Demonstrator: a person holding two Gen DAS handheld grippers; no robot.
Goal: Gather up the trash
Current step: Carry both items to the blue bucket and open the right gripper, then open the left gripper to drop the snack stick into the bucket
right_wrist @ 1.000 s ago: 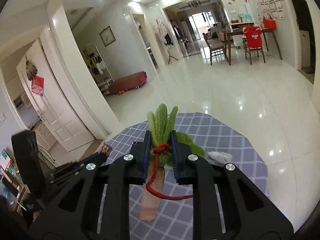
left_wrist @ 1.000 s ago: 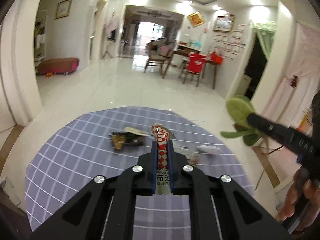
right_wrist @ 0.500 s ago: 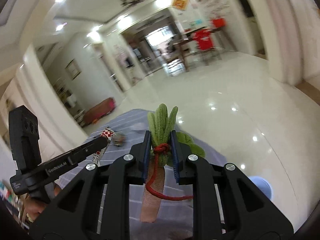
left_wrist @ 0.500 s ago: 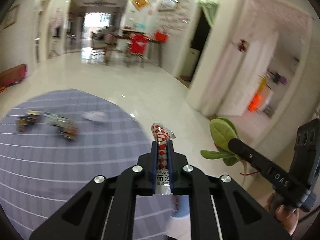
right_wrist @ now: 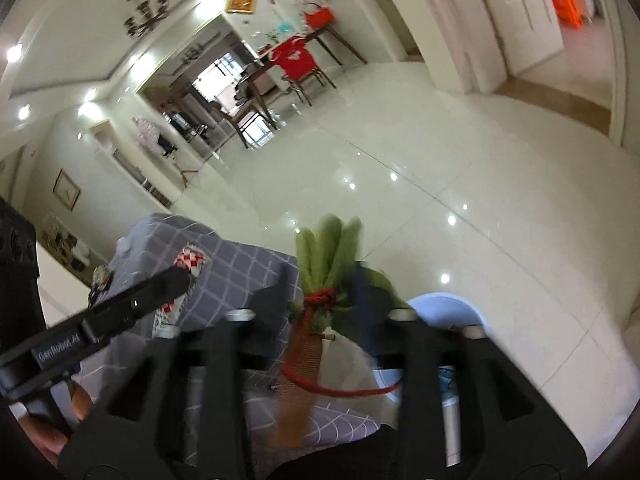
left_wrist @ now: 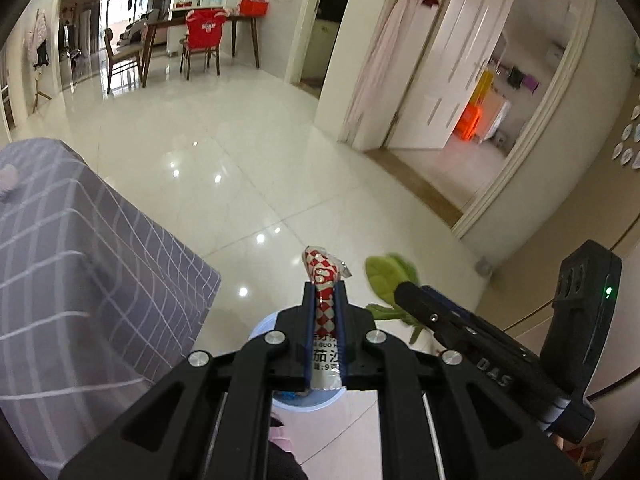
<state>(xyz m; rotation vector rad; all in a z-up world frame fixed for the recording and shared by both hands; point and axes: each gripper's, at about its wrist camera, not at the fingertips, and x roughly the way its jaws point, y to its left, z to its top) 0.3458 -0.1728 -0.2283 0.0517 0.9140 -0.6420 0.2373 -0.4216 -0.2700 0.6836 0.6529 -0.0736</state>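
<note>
My left gripper (left_wrist: 325, 292) is shut on a red-and-white checked snack wrapper (left_wrist: 323, 280) and holds it over the floor, above a pale blue trash bin (left_wrist: 304, 402) that shows between the fingers. My right gripper (right_wrist: 322, 284) is shut on a green leafy bundle (right_wrist: 326, 248) tied with red string, with a brown strip hanging below. The blue bin (right_wrist: 444, 308) lies just right of it. The right gripper (left_wrist: 404, 290) with the green leaves (left_wrist: 386, 276) also shows in the left wrist view, and the left gripper (right_wrist: 182, 276) with the wrapper (right_wrist: 191, 258) in the right wrist view.
The round table with a grey checked cloth (left_wrist: 80, 272) stands to the left, with a white crumpled scrap (left_wrist: 8, 180) and a dark wrapper (right_wrist: 100, 276) on it. The glossy tiled floor (left_wrist: 248, 152) spreads ahead. Dining chairs (left_wrist: 202, 44) and white doors (left_wrist: 432, 68) stand farther off.
Both grippers have swung right, off the table and down toward the blue bin on the floor, each still holding its item. The table has slid to the left of view.
</note>
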